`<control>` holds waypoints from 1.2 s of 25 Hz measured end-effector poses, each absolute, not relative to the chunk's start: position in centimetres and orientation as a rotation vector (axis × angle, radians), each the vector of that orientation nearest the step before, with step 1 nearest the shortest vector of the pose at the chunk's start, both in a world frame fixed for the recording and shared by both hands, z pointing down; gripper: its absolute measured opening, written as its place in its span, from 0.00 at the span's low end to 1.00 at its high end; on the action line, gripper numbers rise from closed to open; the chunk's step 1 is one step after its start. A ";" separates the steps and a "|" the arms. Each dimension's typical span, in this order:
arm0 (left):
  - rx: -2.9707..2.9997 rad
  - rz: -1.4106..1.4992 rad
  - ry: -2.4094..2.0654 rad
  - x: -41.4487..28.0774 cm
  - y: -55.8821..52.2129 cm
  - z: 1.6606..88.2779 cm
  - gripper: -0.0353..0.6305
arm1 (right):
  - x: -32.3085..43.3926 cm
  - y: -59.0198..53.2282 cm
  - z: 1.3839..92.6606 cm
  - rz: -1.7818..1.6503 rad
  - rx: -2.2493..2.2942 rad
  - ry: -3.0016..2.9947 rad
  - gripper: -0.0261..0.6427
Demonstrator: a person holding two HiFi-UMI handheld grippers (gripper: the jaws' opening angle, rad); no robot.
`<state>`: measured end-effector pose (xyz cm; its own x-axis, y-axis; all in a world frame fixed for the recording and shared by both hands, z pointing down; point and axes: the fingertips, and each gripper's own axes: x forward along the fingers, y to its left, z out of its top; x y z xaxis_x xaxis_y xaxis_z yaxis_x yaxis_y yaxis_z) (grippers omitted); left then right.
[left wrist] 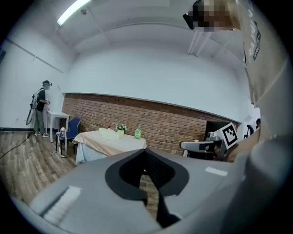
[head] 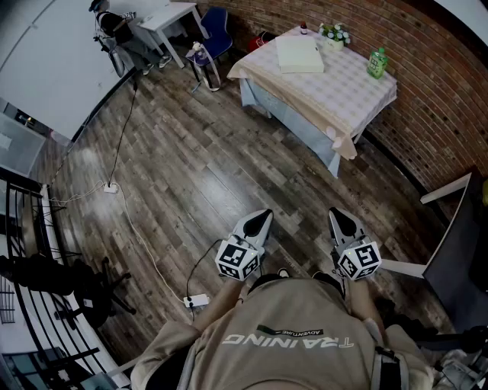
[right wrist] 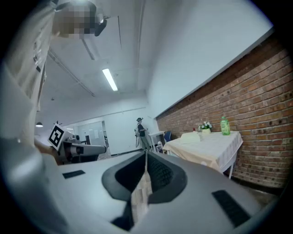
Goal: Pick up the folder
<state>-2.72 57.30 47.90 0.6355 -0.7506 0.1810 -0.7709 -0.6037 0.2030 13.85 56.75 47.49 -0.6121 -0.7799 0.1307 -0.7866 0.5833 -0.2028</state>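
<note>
A pale folder (head: pixel 300 55) lies flat on the table with the checked cloth (head: pixel 345 99), far across the room; the left gripper view shows the folder (left wrist: pixel 109 133) small in the distance, and so does the right gripper view (right wrist: pixel 191 135). My left gripper (head: pixel 263 218) and my right gripper (head: pixel 340 216) are held close to the person's body above the wooden floor, side by side, pointing toward the table. Both are shut with nothing between the jaws.
On the table stand a green bottle (head: pixel 377 62) and a small flower pot (head: pixel 334 35). A blue chair (head: pixel 216 30) and a white desk (head: pixel 169 18) are at the far wall, where a person (left wrist: pixel 40 108) stands. A cable and power strip (head: pixel 196 300) lie on the floor.
</note>
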 end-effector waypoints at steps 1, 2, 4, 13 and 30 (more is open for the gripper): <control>2.598 0.110 -1.236 -3.1 57.2 47.9 0.06 | 13.5 56.7 47.4 0.373 1.377 -2.774 0.07; 2.602 0.108 -1.238 -3.6 57.0 47.9 0.06 | 13.1 56.6 47.2 0.367 1.384 -2.779 0.07; 2.619 0.100 -1.247 -4.2 55.9 47.7 0.06 | 12.6 55.8 46.7 0.332 1.398 -2.789 0.07; 2.651 0.080 -1.304 -1.4 50.8 46.8 0.06 | 15.0 51.4 45.6 0.254 1.350 -2.849 0.07; 2.541 0.172 -1.405 4.0 44.0 47.3 0.06 | 22.2 41.8 48.5 0.368 1.230 -2.849 0.07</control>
